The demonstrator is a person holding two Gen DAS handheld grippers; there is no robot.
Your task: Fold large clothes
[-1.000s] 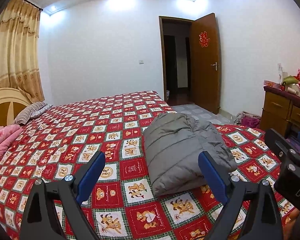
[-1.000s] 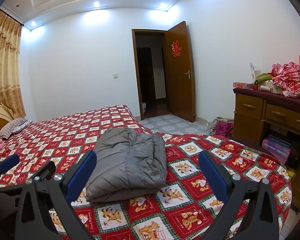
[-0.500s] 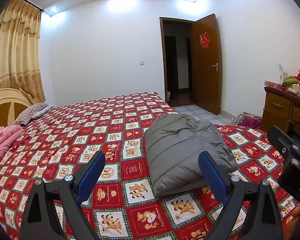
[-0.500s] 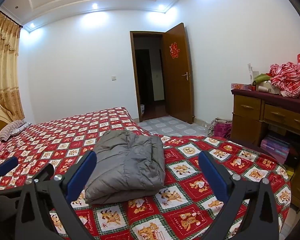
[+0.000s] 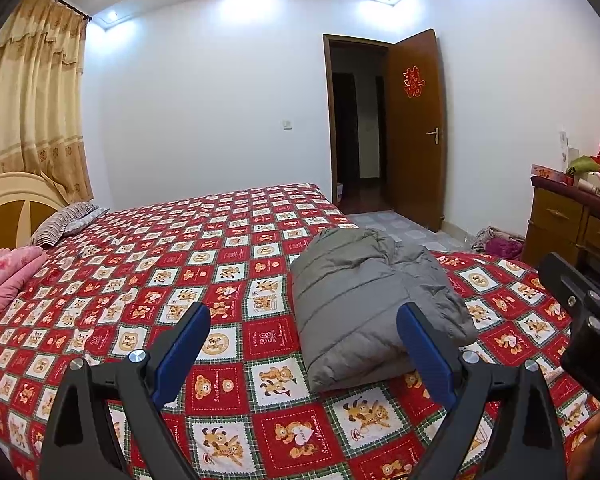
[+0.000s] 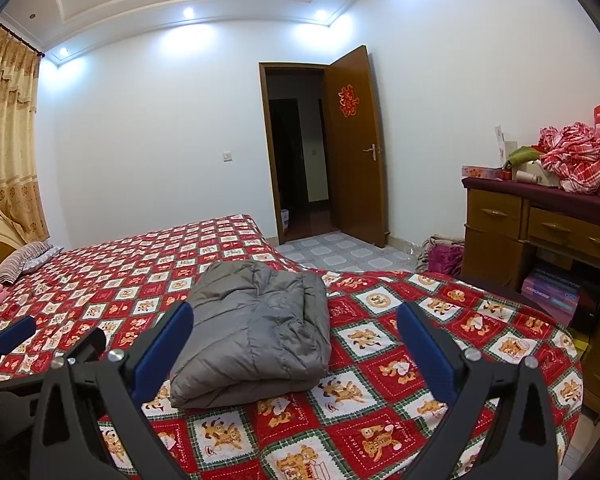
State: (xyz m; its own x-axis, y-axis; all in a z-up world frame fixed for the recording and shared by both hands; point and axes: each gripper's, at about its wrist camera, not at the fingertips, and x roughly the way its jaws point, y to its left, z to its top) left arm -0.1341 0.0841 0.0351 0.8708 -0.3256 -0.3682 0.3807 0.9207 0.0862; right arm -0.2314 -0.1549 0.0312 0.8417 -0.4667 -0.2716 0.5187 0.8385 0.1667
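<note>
Both grippers have lifted slightly; left gripper (image 5: 303, 330) and right gripper (image 6: 294, 330) jaws wide, empty

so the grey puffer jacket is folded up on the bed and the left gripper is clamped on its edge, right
Not quite. The grey puffer jacket is folded on the bed, but the left gripper is open and holds nothing; its fingers stand apart, clear of the jacket. The left wrist view shows this.
</note>
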